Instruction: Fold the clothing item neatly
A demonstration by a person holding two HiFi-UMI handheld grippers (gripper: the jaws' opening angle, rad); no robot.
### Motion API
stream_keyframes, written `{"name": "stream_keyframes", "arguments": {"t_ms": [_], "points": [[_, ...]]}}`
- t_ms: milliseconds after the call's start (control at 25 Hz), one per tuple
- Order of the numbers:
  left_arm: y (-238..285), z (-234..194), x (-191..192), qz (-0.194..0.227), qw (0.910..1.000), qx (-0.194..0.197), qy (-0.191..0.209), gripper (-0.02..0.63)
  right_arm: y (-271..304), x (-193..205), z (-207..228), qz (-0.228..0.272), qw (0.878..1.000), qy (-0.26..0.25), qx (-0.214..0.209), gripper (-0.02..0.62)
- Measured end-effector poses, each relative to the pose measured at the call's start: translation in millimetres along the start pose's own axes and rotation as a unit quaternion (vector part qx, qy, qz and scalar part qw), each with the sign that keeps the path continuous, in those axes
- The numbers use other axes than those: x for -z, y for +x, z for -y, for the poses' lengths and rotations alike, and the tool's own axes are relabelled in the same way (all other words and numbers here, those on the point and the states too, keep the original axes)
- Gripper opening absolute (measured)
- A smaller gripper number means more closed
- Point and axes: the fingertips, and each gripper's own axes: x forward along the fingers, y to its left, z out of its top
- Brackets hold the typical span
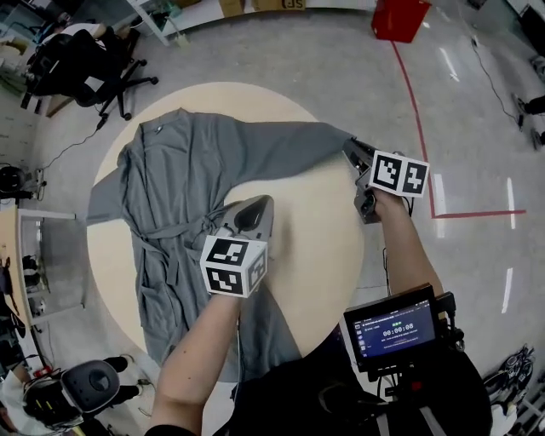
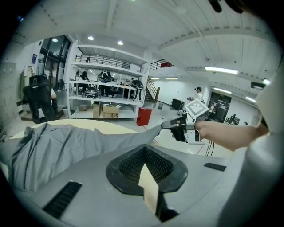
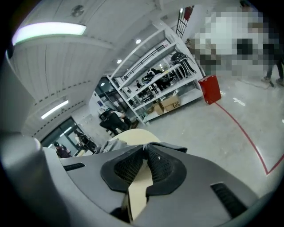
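Note:
A grey robe (image 1: 183,183) lies spread on a round beige table (image 1: 328,247), collar at the far side. One sleeve (image 1: 289,145) stretches off to the right, lifted off the tabletop. My right gripper (image 1: 350,147) is shut on the end of that sleeve; in the right gripper view dark cloth (image 3: 171,147) sits pinched at its tips (image 3: 144,150). My left gripper (image 1: 267,201) hovers just below the sleeve's underarm edge, jaws shut, and no cloth shows between them. In the left gripper view, past its tips (image 2: 144,148), the sleeve (image 2: 120,142) runs to the right gripper (image 2: 165,126).
A red bin (image 1: 400,17) and a red floor line (image 1: 426,153) lie beyond the table on the right. A black office chair (image 1: 85,64) stands at the far left, and a metal cart (image 1: 51,255) close to the table's left edge. White shelves (image 2: 106,95) stand behind.

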Motion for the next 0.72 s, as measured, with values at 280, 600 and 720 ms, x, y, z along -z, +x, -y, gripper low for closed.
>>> {"name": "stream_keyframes", "arguments": {"t_ms": [280,600,720], "points": [[-90,-51,-5,0.057,0.9975,-0.036,-0.021,-0.005,8,-18,-85,-0.006,0.992,-0.120,0.038,0.037],[-202,-136,18,0.115,0.9906,-0.045,-0.059,-0.005,42,2,-214,-0.018,0.979,-0.194,0.051,0.037],[-235,-159,20,0.123,0.9878,-0.059,-0.076,-0.005,61,12,-243,-0.028,0.981,-0.188,0.032,0.037]]}}
